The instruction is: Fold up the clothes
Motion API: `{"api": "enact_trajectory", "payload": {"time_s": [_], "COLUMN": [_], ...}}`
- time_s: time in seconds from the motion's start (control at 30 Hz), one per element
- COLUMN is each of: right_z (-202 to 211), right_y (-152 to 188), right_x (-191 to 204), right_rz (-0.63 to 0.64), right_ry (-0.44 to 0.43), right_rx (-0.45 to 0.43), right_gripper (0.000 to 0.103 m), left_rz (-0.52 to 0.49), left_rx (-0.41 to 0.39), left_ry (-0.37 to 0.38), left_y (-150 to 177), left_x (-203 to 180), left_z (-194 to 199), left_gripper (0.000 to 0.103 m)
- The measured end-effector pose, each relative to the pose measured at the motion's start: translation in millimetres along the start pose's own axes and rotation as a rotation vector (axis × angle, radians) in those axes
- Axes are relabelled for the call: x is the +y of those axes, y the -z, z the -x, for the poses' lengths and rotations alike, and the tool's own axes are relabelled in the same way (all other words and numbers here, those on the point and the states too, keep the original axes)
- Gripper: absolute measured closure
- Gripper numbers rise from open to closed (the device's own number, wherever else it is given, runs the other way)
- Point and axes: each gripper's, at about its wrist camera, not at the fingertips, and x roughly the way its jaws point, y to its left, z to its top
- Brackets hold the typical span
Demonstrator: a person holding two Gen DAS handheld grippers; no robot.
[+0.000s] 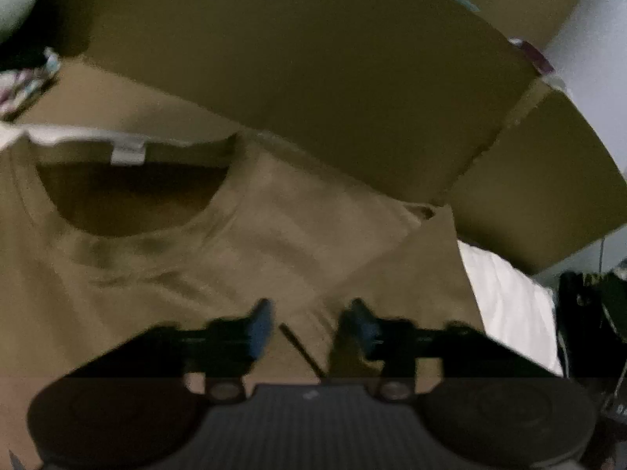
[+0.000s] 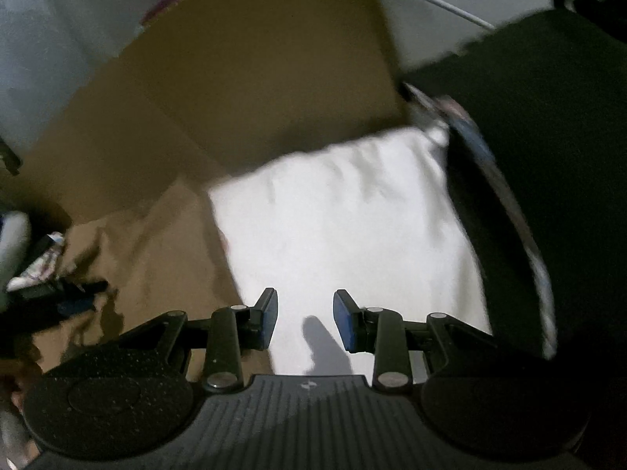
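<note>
An olive T-shirt lies flat and face up in the left wrist view, its collar and white neck label at the upper left. My left gripper hangs low over the shirt's shoulder and sleeve area. Its blue pads stand apart, and a small ridge of cloth rises beside the right fingertip. In the right wrist view my right gripper is open above a white cloth, with nothing between its fingers. The olive shirt's edge shows to the left of the white cloth.
A large cardboard box stands just behind the shirt and the white cloth. A dark mass borders the white cloth on the right. Patterned fabric lies at the far left.
</note>
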Motion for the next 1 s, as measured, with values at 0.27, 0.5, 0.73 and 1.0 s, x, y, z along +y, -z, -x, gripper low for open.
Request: {"api": "enact_trajectory", "payload": {"time_s": [0.27, 0.5, 0.73, 1.0], "right_z": [-38, -70, -79, -92], "right_y": [-32, -46, -55, -57], "right_x": [37, 60, 67, 74], "right_rz": [0.103, 0.17, 0.176, 0.16], "right_ry": [-0.064, -0.081, -0.076, -0.146], "right_rx": [0.004, 0.03, 0.017, -0.009], "right_gripper": [0.065, 0.065, 0.064, 0.064], "left_rz": [0.02, -0.039, -0.109, -0.107], "left_rx": [-0.045, -0.061, -0.057, -0.023], "left_ry": [0.075, 0.216, 0.354, 0.406], "left_y": [3, -7, -20, -14], "left_x": [-3, -35, -81, -94], "left_z": [18, 43, 56, 53], "left_gripper": [0.098, 0.099, 0.099, 0.099]}}
